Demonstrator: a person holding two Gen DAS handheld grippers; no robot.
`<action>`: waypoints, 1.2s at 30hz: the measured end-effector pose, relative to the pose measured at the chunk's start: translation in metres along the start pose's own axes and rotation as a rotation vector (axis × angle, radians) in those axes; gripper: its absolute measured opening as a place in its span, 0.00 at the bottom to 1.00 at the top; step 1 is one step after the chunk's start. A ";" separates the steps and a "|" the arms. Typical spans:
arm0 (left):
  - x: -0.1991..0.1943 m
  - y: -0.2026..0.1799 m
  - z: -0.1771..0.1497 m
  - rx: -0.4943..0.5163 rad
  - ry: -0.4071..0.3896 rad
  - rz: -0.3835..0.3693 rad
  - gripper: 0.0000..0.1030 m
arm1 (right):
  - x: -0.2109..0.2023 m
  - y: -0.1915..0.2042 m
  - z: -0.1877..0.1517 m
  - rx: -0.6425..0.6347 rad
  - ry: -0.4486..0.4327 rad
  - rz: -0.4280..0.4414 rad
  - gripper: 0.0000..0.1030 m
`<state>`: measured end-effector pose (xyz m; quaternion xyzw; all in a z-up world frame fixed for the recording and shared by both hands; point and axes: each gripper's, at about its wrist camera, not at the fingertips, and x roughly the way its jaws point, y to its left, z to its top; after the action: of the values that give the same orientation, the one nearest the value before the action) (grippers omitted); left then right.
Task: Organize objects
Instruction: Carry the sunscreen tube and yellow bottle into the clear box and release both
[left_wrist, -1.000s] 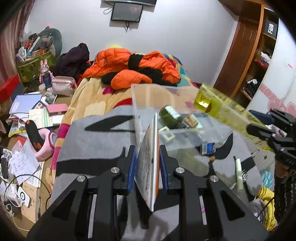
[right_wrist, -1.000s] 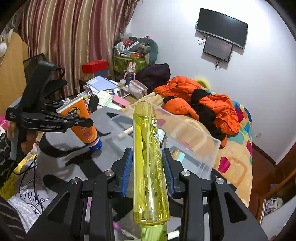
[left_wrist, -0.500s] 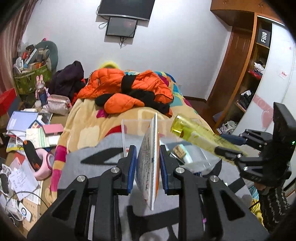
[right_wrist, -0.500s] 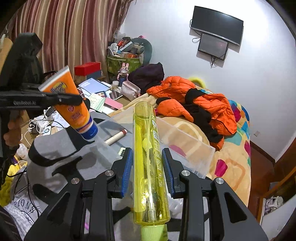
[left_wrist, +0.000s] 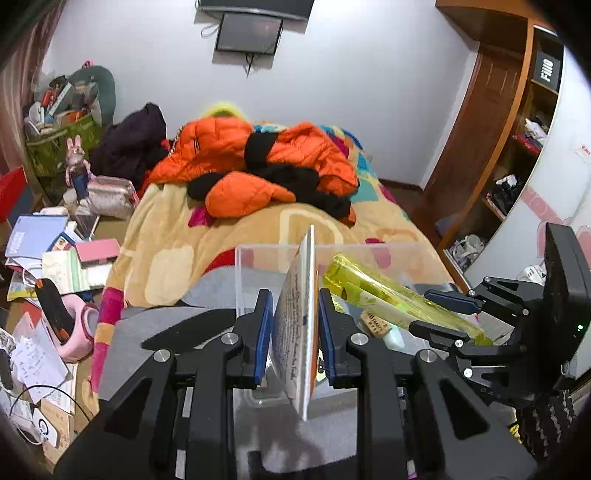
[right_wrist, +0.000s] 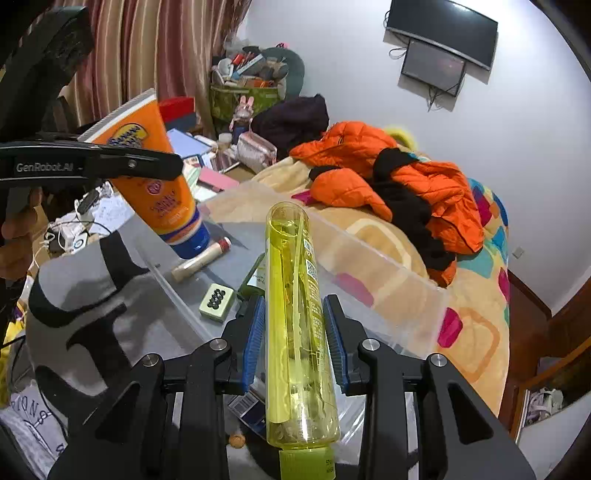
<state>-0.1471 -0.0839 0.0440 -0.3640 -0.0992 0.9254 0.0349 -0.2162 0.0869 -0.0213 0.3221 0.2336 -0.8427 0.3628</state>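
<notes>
While parted only narrowly, clamps with the left gripper (left_wrist: 295, 306) on a flat orange sunscreen tube with a blue cap (right_wrist: 162, 195), cap downward, above the near-left edge of a clear rectangular plastic bin (right_wrist: 369, 254). Pinches likewise with the right gripper (right_wrist: 294, 306), narrowly spread, on a long transparent yellow cylindrical bottle (right_wrist: 299, 369), slanted over the bin's open top. Inside the bin: a cream stick with a red end (right_wrist: 201, 258), a pale green tile with black dots (right_wrist: 217, 302), a dark green bottle (right_wrist: 255, 277). Beneath the bin: a grey-and-black blanket (right_wrist: 92, 295). Farther back on the bed: an orange-and-black puffer jacket (right_wrist: 369, 166) over a tan patterned cover (right_wrist: 472, 332). Beyond, on the white wall: two dark screens (right_wrist: 436, 66).
</notes>
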 end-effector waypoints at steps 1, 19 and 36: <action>0.006 0.000 -0.001 0.001 0.011 0.003 0.23 | 0.003 0.000 0.000 -0.002 0.005 0.002 0.29; 0.048 0.002 0.000 -0.007 0.085 0.052 0.23 | 0.031 -0.004 0.004 -0.037 0.075 -0.021 0.29; 0.017 -0.006 -0.012 0.054 0.040 0.082 0.49 | 0.002 0.006 -0.004 -0.015 0.039 -0.010 0.31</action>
<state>-0.1515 -0.0739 0.0249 -0.3853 -0.0583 0.9209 0.0086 -0.2114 0.0850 -0.0270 0.3344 0.2486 -0.8363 0.3564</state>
